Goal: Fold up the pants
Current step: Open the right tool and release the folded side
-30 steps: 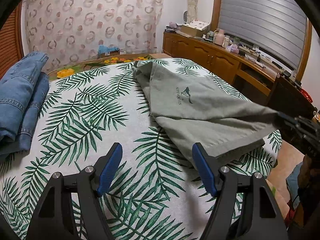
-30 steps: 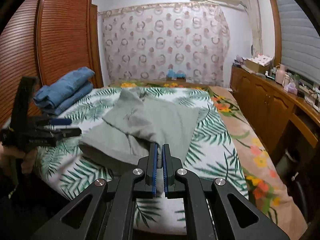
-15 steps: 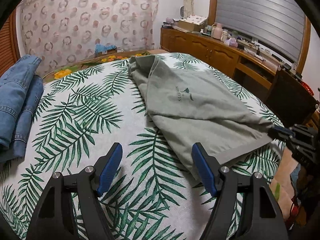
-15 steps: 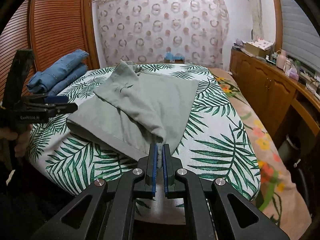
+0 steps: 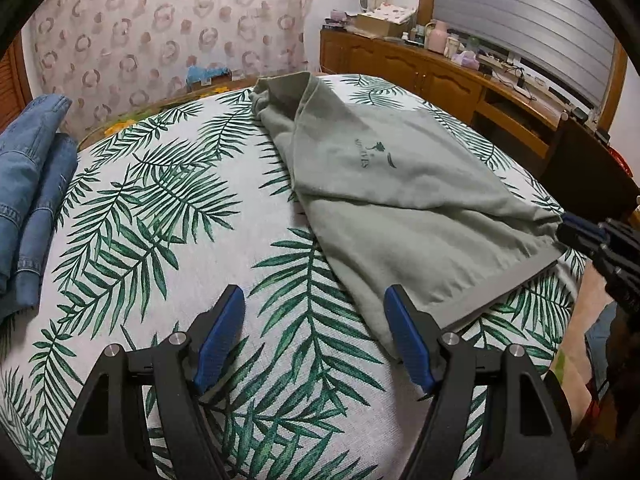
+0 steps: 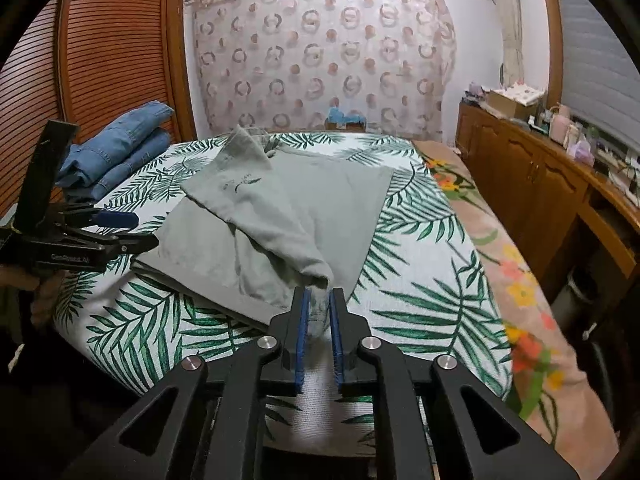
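Grey-green pants (image 5: 404,200) lie partly folded on the leaf-print bed cover (image 5: 168,216), one layer drawn over the other. My left gripper (image 5: 316,332) is open and empty, hovering just above the cover at the pants' near edge, its right finger next to the cloth. It also shows in the right wrist view (image 6: 120,224). My right gripper (image 6: 319,312) has its jaws a little apart, with a corner of the pants (image 6: 280,216) lying loosely between them. It shows at the right edge of the left wrist view (image 5: 576,232).
Folded blue jeans (image 5: 28,184) are stacked at the bed's left side; they also show in the right wrist view (image 6: 120,148). A wooden sideboard (image 6: 560,184) with clutter runs along the right wall. A louvred wardrobe (image 6: 100,60) stands at left. A patterned curtain (image 6: 320,60) hangs behind the bed.
My right gripper has lowered the pants corner toward the bed and its jaws have parted slightly. My left gripper has stayed open and dipped closer to the cover.
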A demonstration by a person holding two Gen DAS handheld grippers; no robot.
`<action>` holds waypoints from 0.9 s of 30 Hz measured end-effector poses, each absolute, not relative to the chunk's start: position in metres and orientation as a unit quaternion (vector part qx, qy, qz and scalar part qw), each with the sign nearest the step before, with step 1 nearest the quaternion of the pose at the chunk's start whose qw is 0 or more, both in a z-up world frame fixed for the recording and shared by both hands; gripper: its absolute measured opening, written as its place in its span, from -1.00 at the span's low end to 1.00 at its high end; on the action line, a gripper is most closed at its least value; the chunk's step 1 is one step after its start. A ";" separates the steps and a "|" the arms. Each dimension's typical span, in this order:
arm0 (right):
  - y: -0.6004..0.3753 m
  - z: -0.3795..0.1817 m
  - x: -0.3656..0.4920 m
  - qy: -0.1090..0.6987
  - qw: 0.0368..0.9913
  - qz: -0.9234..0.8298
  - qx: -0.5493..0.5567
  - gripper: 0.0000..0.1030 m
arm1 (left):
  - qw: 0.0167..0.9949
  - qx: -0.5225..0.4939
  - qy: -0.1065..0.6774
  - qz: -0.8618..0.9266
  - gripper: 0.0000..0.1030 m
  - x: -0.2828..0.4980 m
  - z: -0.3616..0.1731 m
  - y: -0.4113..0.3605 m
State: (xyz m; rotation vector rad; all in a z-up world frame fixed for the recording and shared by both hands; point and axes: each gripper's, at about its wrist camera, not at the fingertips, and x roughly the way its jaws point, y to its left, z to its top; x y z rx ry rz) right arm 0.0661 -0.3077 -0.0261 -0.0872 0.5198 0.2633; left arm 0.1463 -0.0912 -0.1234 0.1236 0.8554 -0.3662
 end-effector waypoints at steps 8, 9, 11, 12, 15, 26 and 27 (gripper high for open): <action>-0.313 -0.004 0.075 0.234 0.962 0.135 -0.036 -0.37 | 0.892 0.058 0.412 -0.177 0.45 0.146 -0.123 -0.092; -0.310 -0.002 0.078 0.232 0.962 0.138 -0.039 -0.37 | 0.892 0.058 0.412 -0.178 0.45 0.146 -0.123 -0.092; -0.305 0.000 0.084 0.233 0.961 0.145 -0.043 -0.36 | 0.892 0.054 0.411 -0.179 0.45 0.146 -0.123 -0.091; -0.302 0.001 0.087 0.234 0.960 0.149 -0.042 -0.35 | 0.892 0.052 0.411 -0.180 0.45 0.145 -0.123 -0.091; -0.293 0.003 0.101 0.242 0.955 0.171 -0.028 -0.33 | 0.892 0.033 0.410 -0.186 0.45 0.144 -0.122 -0.087; -0.267 0.013 0.144 0.258 0.941 0.218 -0.027 -0.32 | 0.903 -0.016 0.385 -0.189 0.45 0.149 -0.110 -0.059; -0.264 0.014 0.149 0.260 0.940 0.221 -0.030 -0.32 | 0.907 -0.015 0.378 -0.185 0.45 0.149 -0.108 -0.057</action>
